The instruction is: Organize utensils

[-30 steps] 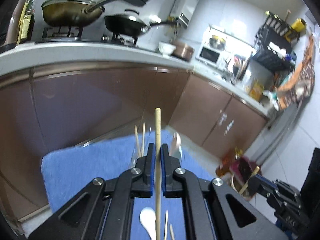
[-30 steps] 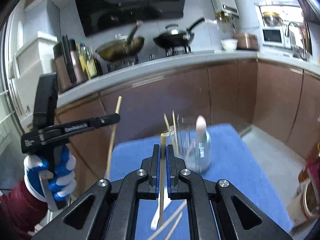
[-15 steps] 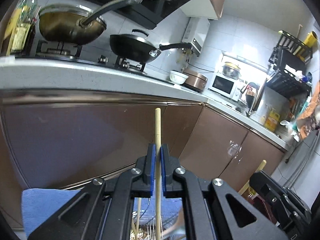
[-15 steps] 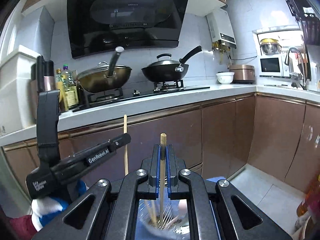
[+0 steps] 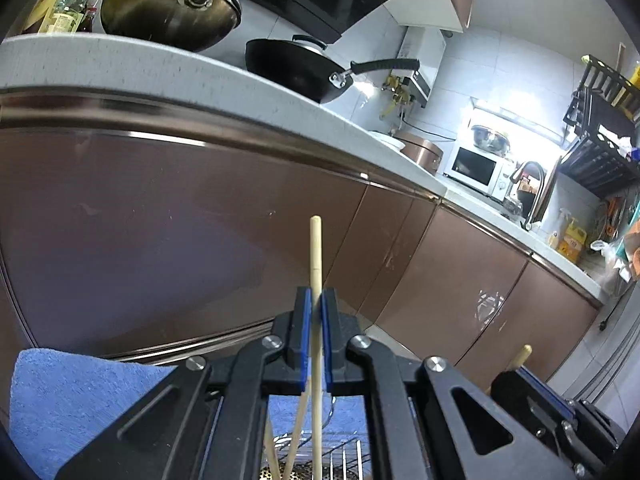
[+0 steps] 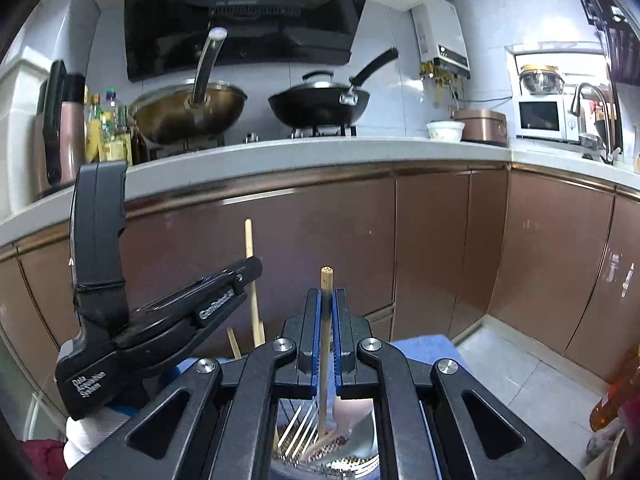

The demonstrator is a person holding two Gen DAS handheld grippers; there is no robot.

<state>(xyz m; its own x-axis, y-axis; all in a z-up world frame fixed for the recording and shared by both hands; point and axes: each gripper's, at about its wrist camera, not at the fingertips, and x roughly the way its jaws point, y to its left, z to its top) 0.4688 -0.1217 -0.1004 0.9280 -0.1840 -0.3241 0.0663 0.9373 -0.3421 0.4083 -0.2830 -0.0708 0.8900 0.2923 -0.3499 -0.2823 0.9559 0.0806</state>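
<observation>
Both grippers have dropped closer to the utensil holder since a second ago: the blue cloth (image 5: 76, 396) that filled the lower frame then now shows only at lower left in the left wrist view, and the holder has moved from ahead of the fingers to directly beneath them.

The step in hand looks like lowering two chopsticks into the holder (image 6: 332, 450), whose perforated metal base and wire sides show at the bottom centre of the right wrist view, with other sticks and a pale spoon already leaning inside. The left gripper (image 5: 316, 320) has its blue-padded fingers (image 5: 306, 336) narrowed onto a light chopstick (image 5: 315, 256) that stands upright at centre frame, its lower end reaching down among the wires at the bottom edge. The right gripper (image 6: 327, 320) likewise clamps a second chopstick (image 6: 327, 280), upright, its lower end running down into the holder's mouth.

Next, each grip probably needs to ease apart once the stick ends sit inside the rim, so the sticks drop without bouncing out; the two tools are near each other, so a collision is a risk.

Both tools point roughly level toward the brown cabinets (image 6: 432, 248), the left one sitting at the left of the right wrist view, held by a gloved hand (image 6: 78, 446).
</observation>
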